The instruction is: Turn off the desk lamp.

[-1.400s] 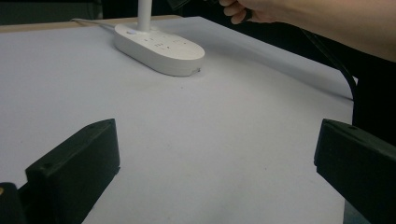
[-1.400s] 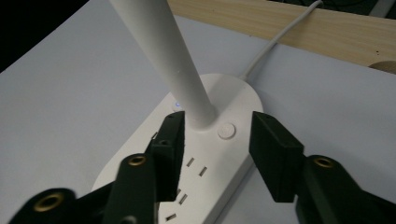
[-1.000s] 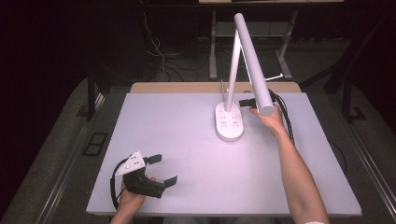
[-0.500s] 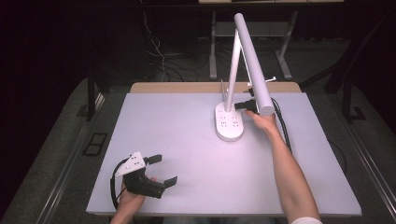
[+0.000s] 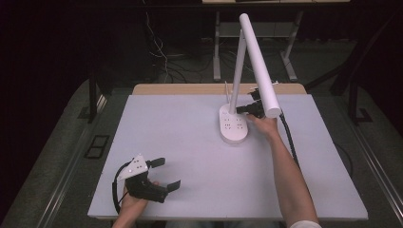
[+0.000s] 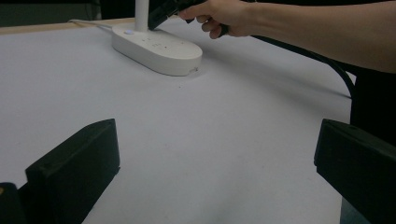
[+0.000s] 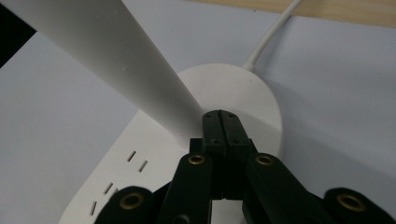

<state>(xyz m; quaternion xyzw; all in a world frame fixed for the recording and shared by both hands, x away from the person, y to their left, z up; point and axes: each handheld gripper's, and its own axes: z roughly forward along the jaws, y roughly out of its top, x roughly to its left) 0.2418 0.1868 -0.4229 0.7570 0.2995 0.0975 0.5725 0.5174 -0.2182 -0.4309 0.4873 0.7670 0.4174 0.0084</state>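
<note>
A white desk lamp stands at the back right of the table, with an oval base (image 5: 233, 128) dotted with small slots, an upright stem (image 5: 237, 66) and a long bar head (image 5: 259, 66). My right gripper (image 5: 240, 110) is shut with nothing between its jaws, its tips just above the base beside the stem. In the right gripper view the closed tips (image 7: 222, 119) hover over the base (image 7: 247, 88) at the foot of the stem (image 7: 116, 51). My left gripper (image 5: 169, 172) rests open at the table's front left, with bare table between its jaws (image 6: 210, 154).
The lamp's white cord (image 7: 271, 35) runs off the back of the base toward the wooden table edge (image 5: 190, 89). A black cable (image 5: 290, 142) trails from my right gripper along the forearm. The left gripper view shows the lamp base (image 6: 159, 46) and the right hand (image 6: 224, 16).
My right hand has come down and to the left, bringing its shut gripper from under the lamp head to the base by the stem. The left gripper has stayed in place.
</note>
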